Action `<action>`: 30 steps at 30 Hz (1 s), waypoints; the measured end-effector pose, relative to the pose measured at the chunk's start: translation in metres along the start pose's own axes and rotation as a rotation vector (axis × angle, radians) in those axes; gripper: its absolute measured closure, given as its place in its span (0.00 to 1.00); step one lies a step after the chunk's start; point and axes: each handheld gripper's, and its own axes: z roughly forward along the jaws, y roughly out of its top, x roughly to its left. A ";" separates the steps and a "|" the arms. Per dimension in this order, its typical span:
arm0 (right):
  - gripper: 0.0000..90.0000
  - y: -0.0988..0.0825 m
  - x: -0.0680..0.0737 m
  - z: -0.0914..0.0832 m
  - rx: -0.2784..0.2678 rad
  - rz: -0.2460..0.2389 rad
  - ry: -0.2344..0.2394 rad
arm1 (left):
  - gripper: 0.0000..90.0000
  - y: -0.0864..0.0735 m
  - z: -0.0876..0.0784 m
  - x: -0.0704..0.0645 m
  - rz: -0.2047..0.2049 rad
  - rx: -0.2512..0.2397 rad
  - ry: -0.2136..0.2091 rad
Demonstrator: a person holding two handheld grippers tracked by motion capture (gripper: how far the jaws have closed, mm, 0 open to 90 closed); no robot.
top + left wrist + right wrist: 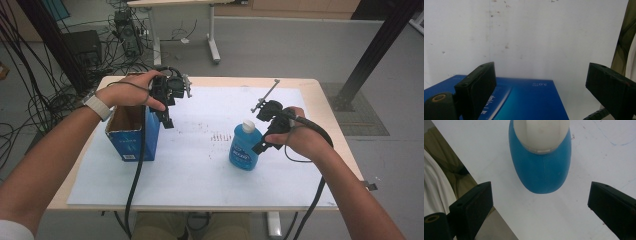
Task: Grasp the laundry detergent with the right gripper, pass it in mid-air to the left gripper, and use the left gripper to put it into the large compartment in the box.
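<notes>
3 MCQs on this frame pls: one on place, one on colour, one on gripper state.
1. Where does the open box stand?
A. on the table's left part, under the left gripper
B. at the table's right edge
C. on the floor

2. What colour is the cap of the bottle?
A. red
B. white
C. black

3. How does the right gripper stand to the bottle?
A. shut on its cap
B. open, jaws wide apart, not holding it
C. shut on its body

Answers:
1 A: the high view shows the blue box at the left of the white sheet, with the left gripper just above its right rim.
2 B: the right gripper view shows a white cap on the blue body.
3 B: in the right gripper view both jaws stand well clear of the bottle, which lies ahead of them.
</notes>
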 end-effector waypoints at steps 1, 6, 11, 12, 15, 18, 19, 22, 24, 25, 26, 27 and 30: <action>0.06 0.000 0.000 0.000 0.001 0.000 -0.001 | 0.11 0.000 0.000 0.000 0.000 0.001 0.001; 0.07 0.000 0.000 0.001 -0.001 -0.003 0.001 | 0.11 0.000 0.000 0.000 -0.002 0.002 0.000; 0.07 0.000 0.001 0.000 -0.005 -0.005 -0.001 | 0.11 0.000 -0.001 -0.001 0.000 0.002 0.001; 0.07 0.000 0.001 -0.001 -0.006 -0.001 -0.003 | 0.11 0.000 -0.001 -0.001 -0.001 0.002 0.001; 0.06 -0.001 0.001 -0.001 -0.017 0.003 -0.006 | 0.11 0.000 -0.001 -0.002 0.000 0.002 0.002; 0.06 -0.001 0.001 0.001 -0.018 0.002 -0.006 | 0.11 0.000 -0.001 -0.002 0.001 0.002 0.001; 0.06 -0.002 0.001 0.001 -0.020 0.003 -0.006 | 0.11 0.001 -0.001 -0.002 0.000 0.002 0.001; 0.06 -0.003 0.001 0.003 -0.028 0.005 -0.003 | 0.11 0.001 0.000 -0.002 0.001 -0.003 0.002; 0.06 -0.003 0.001 0.004 -0.028 0.003 -0.003 | 0.11 0.001 0.001 -0.002 0.003 -0.002 0.002; 0.06 -0.004 0.001 0.005 -0.031 0.001 -0.003 | 0.11 0.001 0.001 -0.002 0.002 -0.001 0.002; 0.06 -0.004 0.001 0.006 -0.033 0.003 -0.004 | 0.11 0.001 0.001 -0.002 0.002 -0.002 0.002; 0.06 -0.004 0.000 0.006 -0.036 -0.001 -0.002 | 0.11 0.001 0.001 -0.001 0.001 -0.005 0.002; 0.07 -0.005 0.000 0.008 -0.050 0.003 -0.005 | 0.11 0.001 0.001 -0.001 0.002 -0.004 0.000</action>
